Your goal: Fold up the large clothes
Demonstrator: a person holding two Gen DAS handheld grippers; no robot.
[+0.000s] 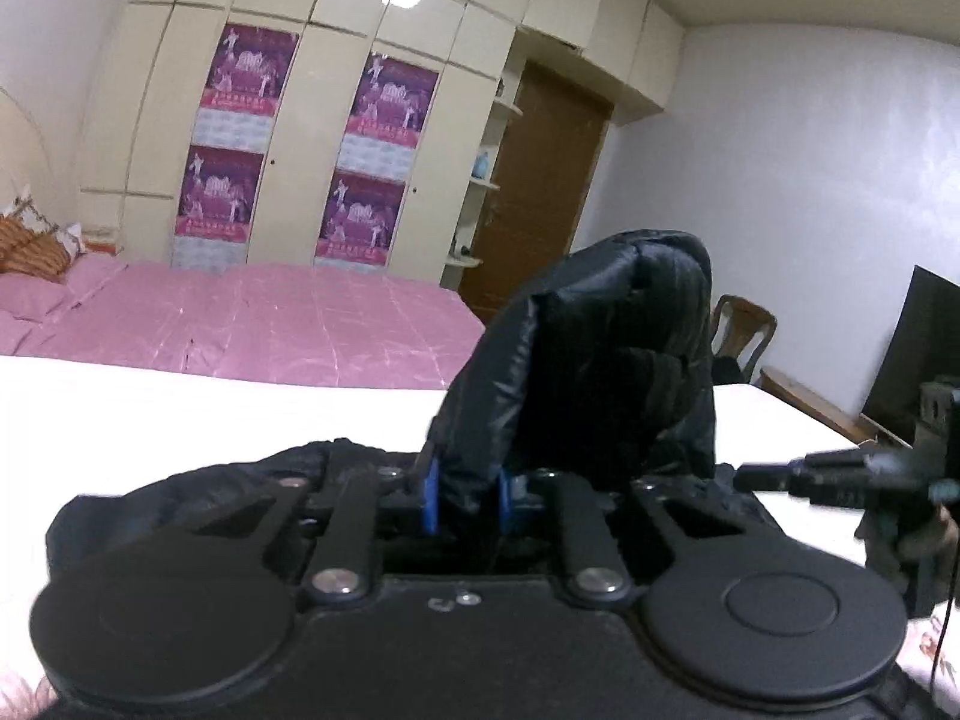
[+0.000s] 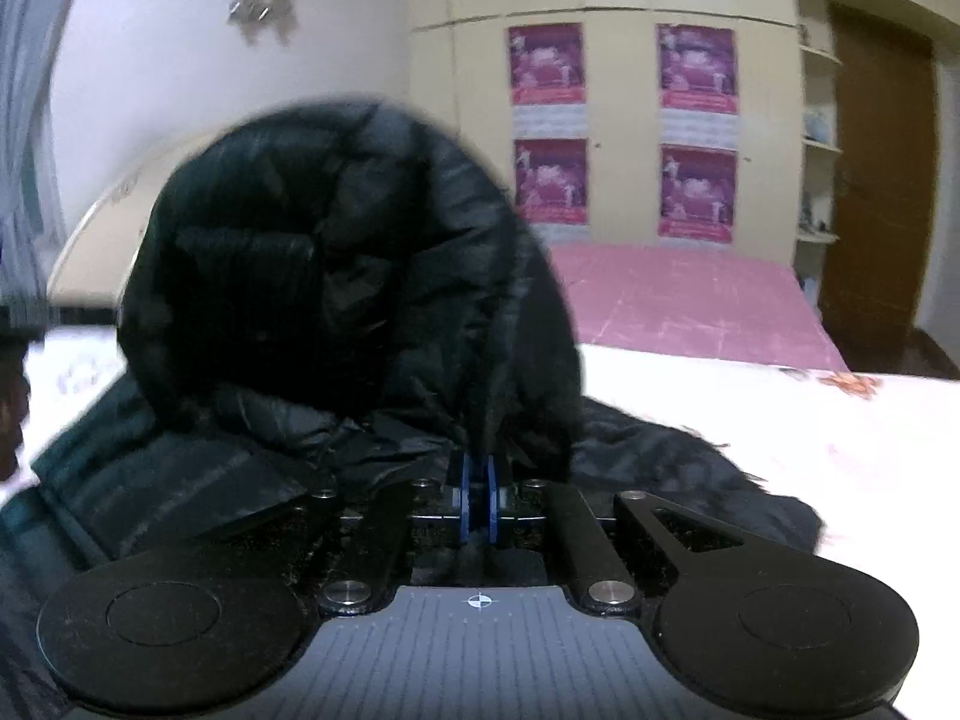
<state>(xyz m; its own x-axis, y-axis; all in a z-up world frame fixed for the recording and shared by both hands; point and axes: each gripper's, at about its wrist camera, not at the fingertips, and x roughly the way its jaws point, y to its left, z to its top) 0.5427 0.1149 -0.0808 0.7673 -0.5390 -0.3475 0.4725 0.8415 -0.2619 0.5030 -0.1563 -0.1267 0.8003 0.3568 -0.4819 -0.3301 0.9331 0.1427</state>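
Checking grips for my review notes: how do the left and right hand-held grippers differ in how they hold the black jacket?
The left hand-held gripper keeps its blue pads apart around a thick fold of the black jacket; the right hand-held gripper has its pads nearly together on a thin edge. The left's fold stands narrow; the right's bulges wide. Both grip the same jacket above the white bed.

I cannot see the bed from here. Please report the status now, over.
Left gripper shut on black jacket. Right gripper shut on it too. Jacket lifted over white bed. Nothing in the way.
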